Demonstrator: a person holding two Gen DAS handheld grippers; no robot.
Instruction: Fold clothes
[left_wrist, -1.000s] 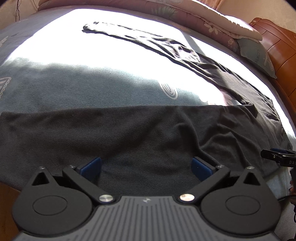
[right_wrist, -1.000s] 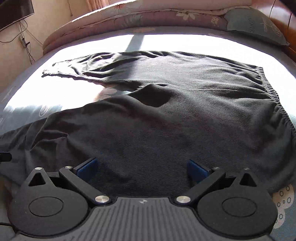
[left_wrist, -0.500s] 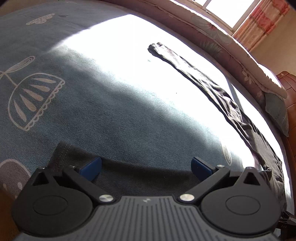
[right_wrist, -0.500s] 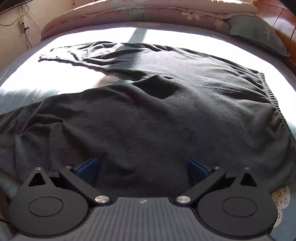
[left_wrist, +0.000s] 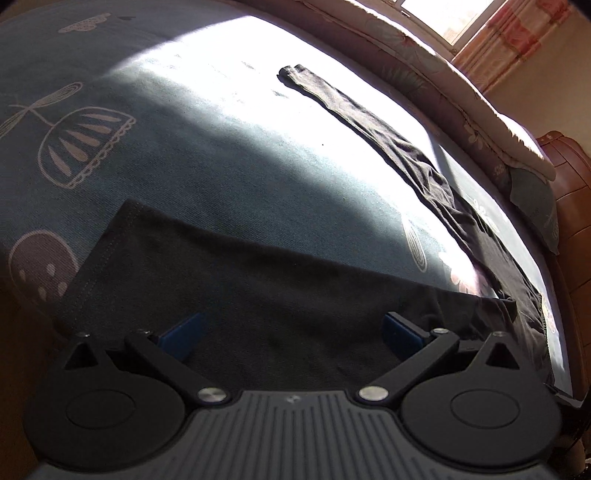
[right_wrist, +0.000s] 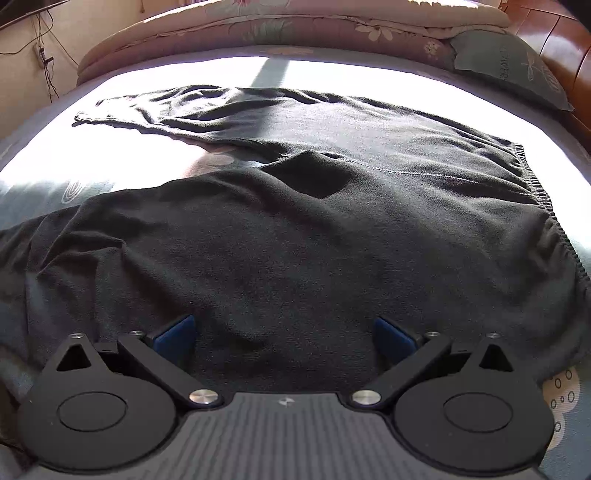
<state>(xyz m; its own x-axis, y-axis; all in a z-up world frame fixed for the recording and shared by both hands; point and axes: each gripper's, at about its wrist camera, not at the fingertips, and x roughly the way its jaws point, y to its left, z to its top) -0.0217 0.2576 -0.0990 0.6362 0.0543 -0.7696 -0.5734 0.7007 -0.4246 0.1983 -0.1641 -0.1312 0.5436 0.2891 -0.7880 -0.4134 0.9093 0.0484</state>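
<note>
Trousers (right_wrist: 295, 229), one pair in soft black knit, lie spread across the bed (left_wrist: 207, 162). Nearest the left gripper (left_wrist: 291, 334) is one leg's hem (left_wrist: 99, 266), a straight stitched edge close to the bed's near side; this leg runs flat and smooth under the gripper. Both blue pads (left_wrist: 183, 332) stand wide apart, holding nothing. The right gripper (right_wrist: 284, 334) hovers low over the seat, its jaws equally wide and empty; the fabric here bunches in shallow folds, with one raised pucker at the crotch. On the right the elastic waistband (right_wrist: 543, 195) forms a ribbed, gathered edge. The second leg (left_wrist: 373, 122) stretches away in the sun, narrow and wrinkled, ending in a cuff. Between the two legs lies a broad wedge of bare blue-grey sheet with pale line drawings. Beyond are a rolled floral quilt (right_wrist: 295, 26), one teal pillow (right_wrist: 509, 66) and a glossy wooden headboard (right_wrist: 561, 48).
</note>
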